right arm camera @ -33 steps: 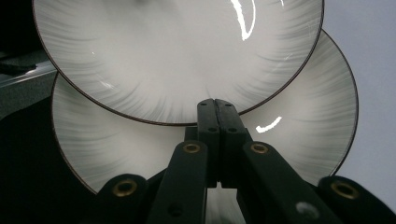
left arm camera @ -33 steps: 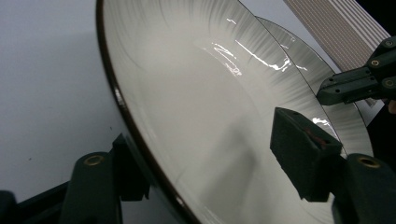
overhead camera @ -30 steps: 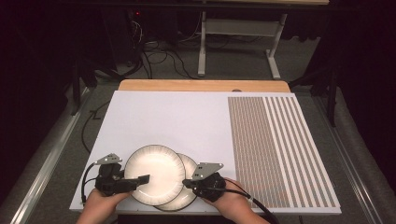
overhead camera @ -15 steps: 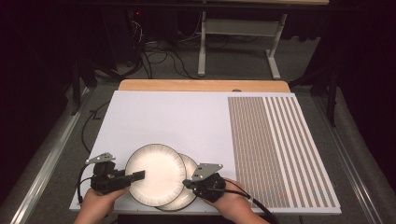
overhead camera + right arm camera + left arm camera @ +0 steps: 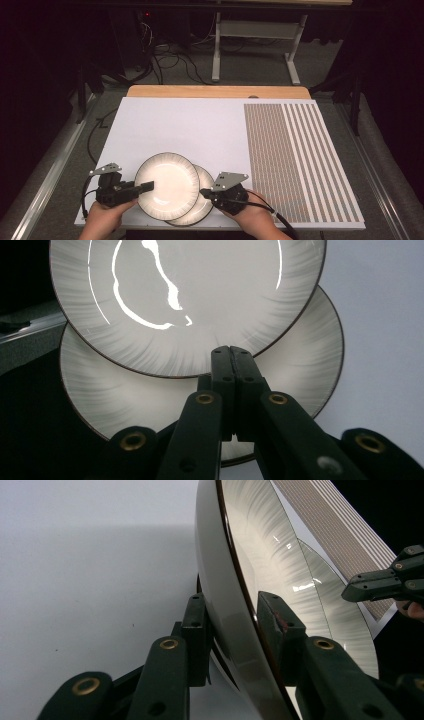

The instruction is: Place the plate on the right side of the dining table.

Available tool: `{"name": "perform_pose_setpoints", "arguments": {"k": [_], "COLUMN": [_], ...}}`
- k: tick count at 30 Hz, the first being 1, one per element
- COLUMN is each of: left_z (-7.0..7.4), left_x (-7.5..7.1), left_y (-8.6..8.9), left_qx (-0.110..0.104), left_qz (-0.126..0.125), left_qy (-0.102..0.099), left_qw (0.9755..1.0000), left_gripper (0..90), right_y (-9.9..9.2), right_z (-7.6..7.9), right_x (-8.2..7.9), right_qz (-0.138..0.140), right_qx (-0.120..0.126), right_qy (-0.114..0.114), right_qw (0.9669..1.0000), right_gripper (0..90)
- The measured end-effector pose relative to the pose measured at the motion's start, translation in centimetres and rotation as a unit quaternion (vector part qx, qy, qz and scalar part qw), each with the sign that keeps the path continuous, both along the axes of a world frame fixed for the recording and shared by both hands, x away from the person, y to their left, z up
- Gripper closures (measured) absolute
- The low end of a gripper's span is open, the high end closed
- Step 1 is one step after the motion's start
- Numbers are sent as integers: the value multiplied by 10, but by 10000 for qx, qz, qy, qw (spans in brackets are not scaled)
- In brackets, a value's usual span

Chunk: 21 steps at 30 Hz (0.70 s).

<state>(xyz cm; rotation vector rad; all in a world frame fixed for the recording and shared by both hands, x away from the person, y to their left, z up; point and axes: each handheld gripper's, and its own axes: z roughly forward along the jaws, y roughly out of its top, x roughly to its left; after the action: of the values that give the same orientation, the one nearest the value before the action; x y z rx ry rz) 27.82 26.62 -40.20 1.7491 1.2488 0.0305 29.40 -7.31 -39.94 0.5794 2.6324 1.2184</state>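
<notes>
Two white plates with dark rims lie overlapped near the table's front edge. The upper plate (image 5: 167, 186) (image 5: 175, 300) (image 5: 260, 555) partly covers the lower plate (image 5: 202, 201) (image 5: 310, 355) (image 5: 340, 610). My left gripper (image 5: 147, 186) (image 5: 233, 605) reaches in from the left, and its jaws have just been closing with the upper plate's left rim between them. One pad is above the rim and one below, both pressing on it. My right gripper (image 5: 202, 192) (image 5: 230, 352) (image 5: 385, 580) is shut with nothing in it, its tips over the lower plate's right side.
The plates sit on a white board (image 5: 200, 125) with a striped mat (image 5: 295, 160) on its right half. A wooden table edge (image 5: 215, 91) shows at the back. Beyond it are cables (image 5: 165, 60) and metal table legs (image 5: 216, 50) on the floor.
The left gripper's jaws have narrowed onto the upper plate's left rim. Both plates and the right gripper stay where they were.
</notes>
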Motion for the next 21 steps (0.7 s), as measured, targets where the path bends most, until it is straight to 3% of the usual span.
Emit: {"name": "perform_pose_setpoints", "arguments": {"k": [12, 19, 21], "left_z": [4, 7, 8], "left_x": [-3, -6, -7], "left_y": [-1, -3, -4], "left_qx": [-20, -132, -150], "left_qz": [5, -59, -63], "left_qy": [-150, -404, -481], "left_qw": [9999, 9991, 9987], "left_gripper": [706, 752, 765], "right_y": [-23, -40, -50], "right_z": [9, 17, 21], "right_x": [3, 5, 7], "right_qz": [-265, -573, -718], "right_qx": [163, 288, 388], "right_qy": [-109, -251, -381], "right_qw": [9995, 9976, 9959], "right_gripper": [861, 746, 654]}}
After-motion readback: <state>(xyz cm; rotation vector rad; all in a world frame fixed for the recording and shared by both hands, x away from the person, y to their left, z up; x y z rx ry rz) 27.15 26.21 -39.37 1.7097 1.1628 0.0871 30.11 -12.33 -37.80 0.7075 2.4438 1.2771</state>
